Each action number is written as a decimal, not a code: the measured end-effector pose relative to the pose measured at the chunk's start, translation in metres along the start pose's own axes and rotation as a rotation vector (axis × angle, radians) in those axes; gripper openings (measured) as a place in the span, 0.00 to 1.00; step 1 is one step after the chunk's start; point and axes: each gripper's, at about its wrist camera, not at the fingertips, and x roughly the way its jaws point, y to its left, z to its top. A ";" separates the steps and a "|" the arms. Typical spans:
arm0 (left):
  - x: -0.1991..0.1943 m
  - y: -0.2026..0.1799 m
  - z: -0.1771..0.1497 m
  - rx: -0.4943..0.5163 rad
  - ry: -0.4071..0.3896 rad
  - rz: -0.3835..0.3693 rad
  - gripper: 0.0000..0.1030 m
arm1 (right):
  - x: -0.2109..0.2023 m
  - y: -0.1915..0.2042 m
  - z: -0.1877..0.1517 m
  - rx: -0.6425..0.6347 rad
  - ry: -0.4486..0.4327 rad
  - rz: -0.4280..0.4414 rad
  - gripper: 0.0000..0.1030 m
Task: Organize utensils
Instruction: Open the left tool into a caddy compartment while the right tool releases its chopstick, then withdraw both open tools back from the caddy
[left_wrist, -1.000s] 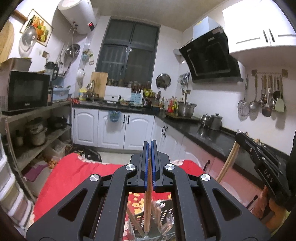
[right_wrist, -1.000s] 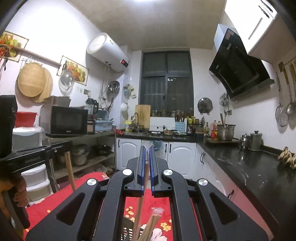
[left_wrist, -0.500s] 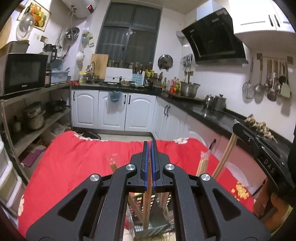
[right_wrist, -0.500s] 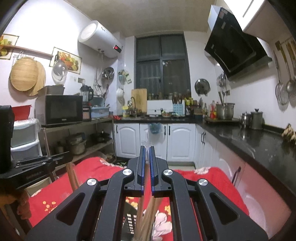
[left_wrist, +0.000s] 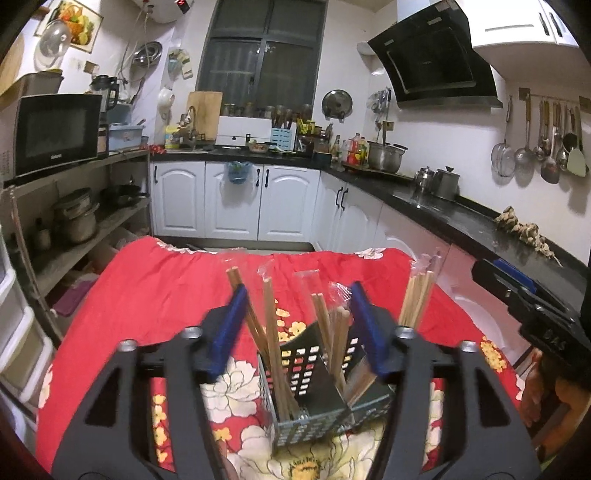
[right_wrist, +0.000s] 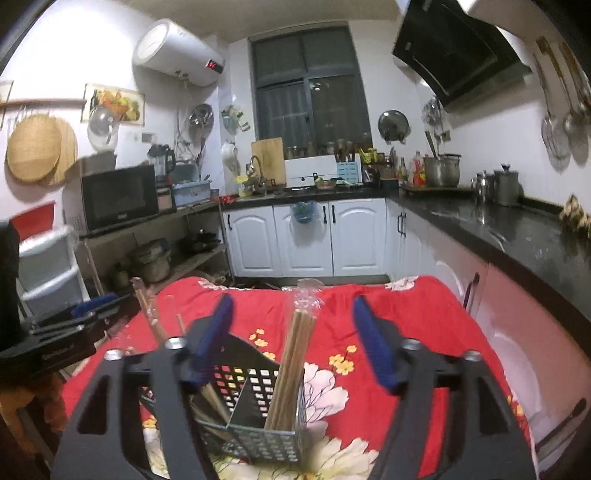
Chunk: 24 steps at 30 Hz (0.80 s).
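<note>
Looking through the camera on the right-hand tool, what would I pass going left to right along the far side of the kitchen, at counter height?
Microwave → wooden cutting board leaning by the tap → white box under the window → blue knife block → big steel pot → small metal kettles.

Chopsticks (left_wrist: 271, 332) stand in the utensil basket (left_wrist: 314, 424) on the tablecloth (left_wrist: 147, 295), cabinets (left_wrist: 236, 199) behind.

microwave (left_wrist: 55, 134) on shelf, left | water heater (right_wrist: 179, 55) high on wall | cutting board (left_wrist: 204, 114) beside window (left_wrist: 264, 51) | range hood (left_wrist: 432, 55) | pot (left_wrist: 386, 157) on black counter (left_wrist: 443, 214) | white cabinets (left_wrist: 236, 201) | red floral cloth (left_wrist: 155, 288)
</note>
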 end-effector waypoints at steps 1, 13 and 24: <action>-0.003 -0.001 0.000 0.000 -0.004 0.006 0.68 | -0.005 -0.001 0.001 0.008 0.005 0.005 0.68; -0.054 -0.017 0.003 -0.002 -0.033 -0.014 0.90 | -0.064 -0.002 0.002 -0.003 -0.019 -0.003 0.94; -0.085 -0.032 -0.018 -0.010 -0.008 -0.027 0.90 | -0.105 0.003 -0.013 -0.040 -0.015 -0.007 0.94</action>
